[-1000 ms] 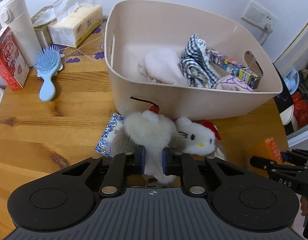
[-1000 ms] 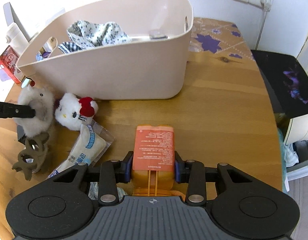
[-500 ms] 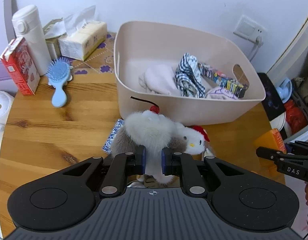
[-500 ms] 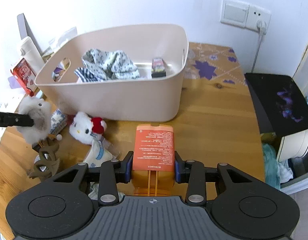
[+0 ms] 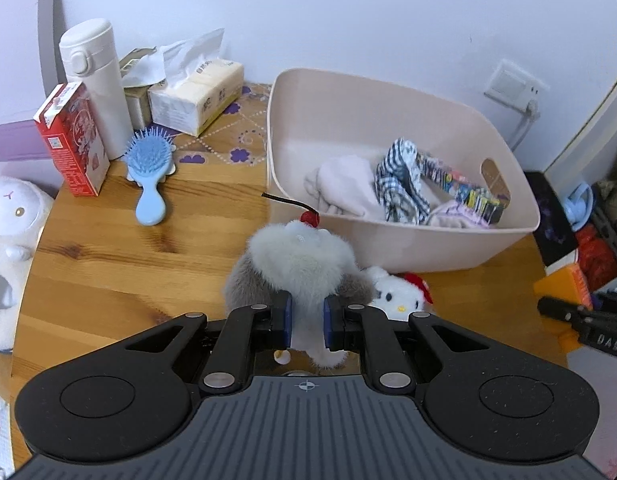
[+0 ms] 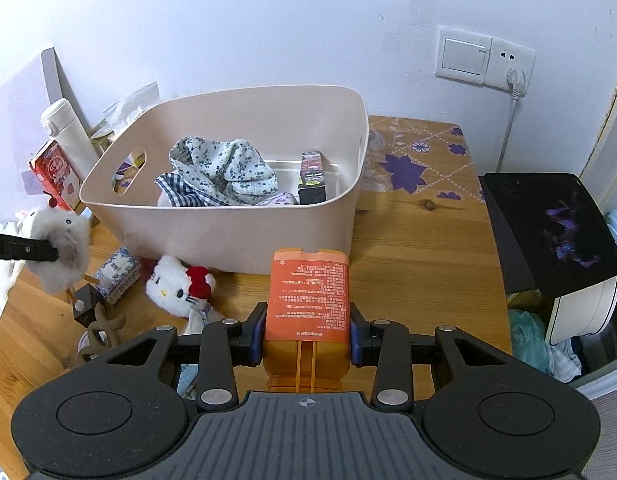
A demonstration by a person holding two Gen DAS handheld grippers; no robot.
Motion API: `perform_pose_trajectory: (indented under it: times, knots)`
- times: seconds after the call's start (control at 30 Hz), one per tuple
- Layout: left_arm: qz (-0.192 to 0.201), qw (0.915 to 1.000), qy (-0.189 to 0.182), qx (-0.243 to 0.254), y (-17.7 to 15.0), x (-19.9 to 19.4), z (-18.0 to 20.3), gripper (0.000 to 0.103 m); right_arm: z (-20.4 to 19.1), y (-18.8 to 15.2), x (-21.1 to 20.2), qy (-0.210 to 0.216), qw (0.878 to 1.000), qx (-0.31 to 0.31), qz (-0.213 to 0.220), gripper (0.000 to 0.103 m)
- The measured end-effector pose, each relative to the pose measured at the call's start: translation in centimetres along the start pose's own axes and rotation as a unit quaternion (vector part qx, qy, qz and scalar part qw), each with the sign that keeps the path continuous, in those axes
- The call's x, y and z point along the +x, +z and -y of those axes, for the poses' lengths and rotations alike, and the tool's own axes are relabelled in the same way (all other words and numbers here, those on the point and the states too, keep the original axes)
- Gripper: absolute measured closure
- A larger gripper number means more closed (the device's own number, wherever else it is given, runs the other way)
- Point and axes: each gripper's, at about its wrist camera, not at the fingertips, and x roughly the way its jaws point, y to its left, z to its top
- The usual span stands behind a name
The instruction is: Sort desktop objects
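Observation:
My left gripper (image 5: 307, 322) is shut on a fluffy grey-white plush toy (image 5: 298, 258) with a red cherry on top, held above the wooden table in front of the beige bin (image 5: 412, 248). From the right wrist view the same plush (image 6: 64, 246) hangs at the far left in the other gripper's fingers. My right gripper (image 6: 307, 332) is shut on an orange bottle (image 6: 308, 300) with an orange label, lifted off the table before the bin (image 6: 244, 246). The bin holds cloths and a colourful box. A white cat plush (image 6: 180, 286) with a red bow lies on the table.
At the back left stand a white flask (image 5: 95, 88), a red carton (image 5: 73, 140), tissue packs (image 5: 196, 98) and a blue hairbrush (image 5: 149, 172). A blue-patterned tissue pack (image 6: 118, 274) and a brown antler toy (image 6: 102, 330) lie near the cat plush. A black-topped unit (image 6: 556, 228) sits right of the table.
Both grippers have risen with their loads: the grey plush now hangs clear of the table, and the orange bottle is higher, so more of the bin's inside shows.

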Motion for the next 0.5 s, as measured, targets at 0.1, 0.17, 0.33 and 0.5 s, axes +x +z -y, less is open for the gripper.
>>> perform_pose_trajectory:
  times: [0.1, 0.17, 0.33, 0.5]
  knots:
    - [0.006, 0.9997, -0.011, -0.020, 0.7, -0.7, -0.6, 0.089, 0.0, 0.1, -0.2, 0.001, 1.000, 0.000, 0.002, 0.067]
    - [0.010, 0.9997, -0.013, -0.021, 1.3, -1.0, -0.8, 0.089, 0.1, 0.2, -0.2, 0.001, 1.000, 0.000, 0.004, 0.067]
    - [0.013, 0.9992, -0.019, -0.032, 2.1, -1.4, -1.5, 0.089, 0.1, 0.3, -0.4, 0.001, 1.000, 0.004, 0.009, 0.067]
    - [0.023, 0.9985, -0.032, -0.039, 2.9, -2.3, -1.8, 0.089, 0.2, 0.6, -0.8, 0.004, 1.000, 0.005, 0.018, 0.067]
